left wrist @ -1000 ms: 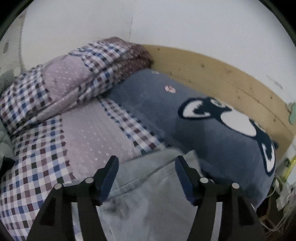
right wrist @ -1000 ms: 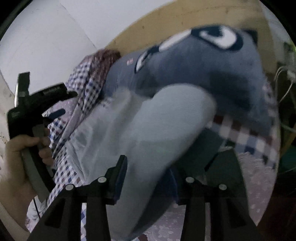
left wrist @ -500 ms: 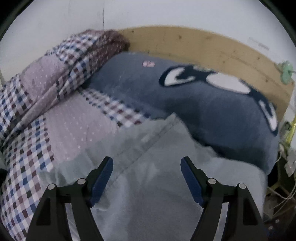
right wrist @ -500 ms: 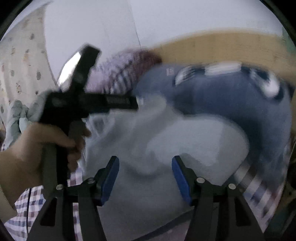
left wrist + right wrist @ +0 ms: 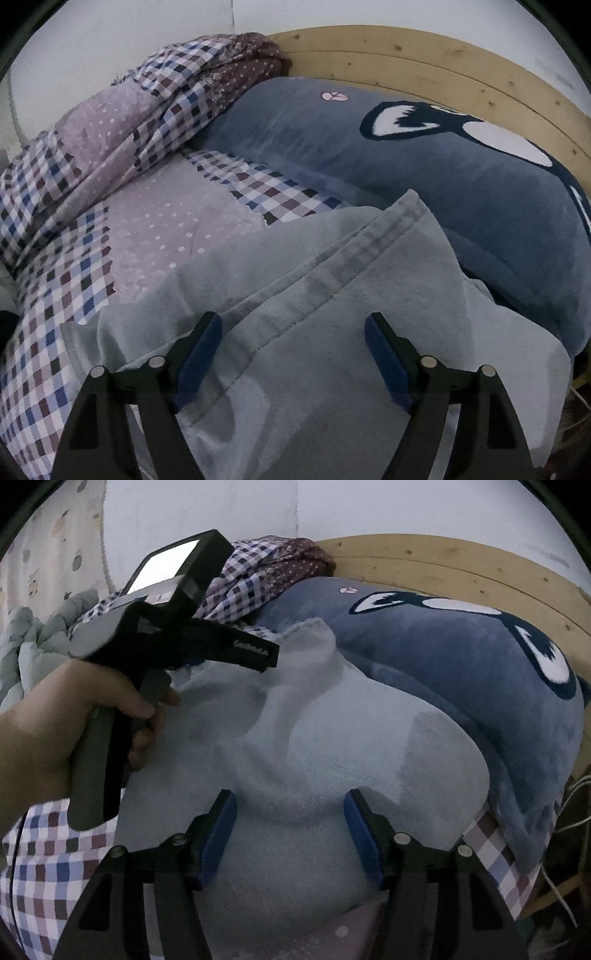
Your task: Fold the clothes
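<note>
Mid-fold, between grasps: pale denim garment [image 5: 332,332] lying bunched on the checked bed cover [image 5: 74,295], against the grey-blue pillow [image 5: 424,166]. Left gripper [image 5: 293,325] and right gripper [image 5: 290,805] both spread wide above it, holding nothing. Next: probably pinching an edge and flattening.

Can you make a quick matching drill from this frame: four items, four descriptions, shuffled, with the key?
Items:
1. light denim garment
2. blue plush pillow
3. checked quilt
4. left gripper

Descriptions:
A. bunched at the head of the bed, beside the wooden headboard
B. open, nothing clamped
C. spread on the bed under both grippers
D. printed with a dark and white face

Pairs: 1-C, 2-D, 3-A, 4-B
</note>
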The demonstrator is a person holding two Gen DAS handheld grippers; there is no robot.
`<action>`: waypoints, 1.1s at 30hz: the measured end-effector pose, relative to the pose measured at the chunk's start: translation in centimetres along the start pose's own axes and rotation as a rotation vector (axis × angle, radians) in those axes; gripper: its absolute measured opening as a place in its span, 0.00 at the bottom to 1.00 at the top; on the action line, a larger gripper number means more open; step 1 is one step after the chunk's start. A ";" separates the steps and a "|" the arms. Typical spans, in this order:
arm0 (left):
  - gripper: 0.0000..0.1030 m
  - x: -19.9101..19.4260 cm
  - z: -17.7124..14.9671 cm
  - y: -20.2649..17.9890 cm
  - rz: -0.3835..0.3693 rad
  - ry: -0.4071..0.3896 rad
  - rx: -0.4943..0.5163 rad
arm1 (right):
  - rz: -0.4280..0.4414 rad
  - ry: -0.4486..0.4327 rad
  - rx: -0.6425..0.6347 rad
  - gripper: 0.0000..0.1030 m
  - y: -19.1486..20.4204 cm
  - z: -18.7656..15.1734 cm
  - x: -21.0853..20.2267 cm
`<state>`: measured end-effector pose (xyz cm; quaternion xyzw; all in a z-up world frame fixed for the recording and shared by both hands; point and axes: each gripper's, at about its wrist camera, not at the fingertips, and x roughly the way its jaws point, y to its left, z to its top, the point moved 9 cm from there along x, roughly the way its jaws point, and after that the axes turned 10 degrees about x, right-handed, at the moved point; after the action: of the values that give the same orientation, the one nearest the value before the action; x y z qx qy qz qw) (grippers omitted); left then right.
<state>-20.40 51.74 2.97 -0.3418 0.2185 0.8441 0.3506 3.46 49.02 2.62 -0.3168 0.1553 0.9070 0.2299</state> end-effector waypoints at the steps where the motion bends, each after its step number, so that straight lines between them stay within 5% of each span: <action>1: 0.81 -0.4 -0.1 0.1 -0.005 0.001 -0.010 | -0.005 -0.004 0.003 0.63 0.0 0.1 -0.1; 9: 0.86 -8.3 -1.6 1.7 -0.061 -0.099 -0.089 | 0.033 -0.066 0.082 0.68 1.1 1.1 -3.7; 12: 0.88 -12.4 -3.4 3.3 -0.068 -0.143 -0.135 | 0.069 -0.116 0.068 0.79 2.8 1.2 -5.8; 19: 0.89 -23.3 -9.5 9.3 -0.039 -0.263 -0.341 | 0.167 -0.141 0.004 0.86 8.3 0.0 -8.7; 22: 0.95 -28.4 -13.1 11.8 0.030 -0.321 -0.396 | 0.247 -0.127 0.004 0.89 11.0 -0.6 -9.5; 27: 0.99 -35.3 -20.2 14.8 0.164 -0.382 -0.433 | 0.512 -0.055 0.090 0.95 16.2 -1.5 -11.2; 33: 0.99 -39.8 -29.6 18.7 0.308 -0.353 -0.521 | 0.601 -0.042 0.105 0.99 21.0 -2.9 -11.8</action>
<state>-0.97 3.83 14.63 -0.2316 -0.0194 0.9606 0.1527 2.28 26.25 10.89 -0.2256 0.2841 0.9314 -0.0293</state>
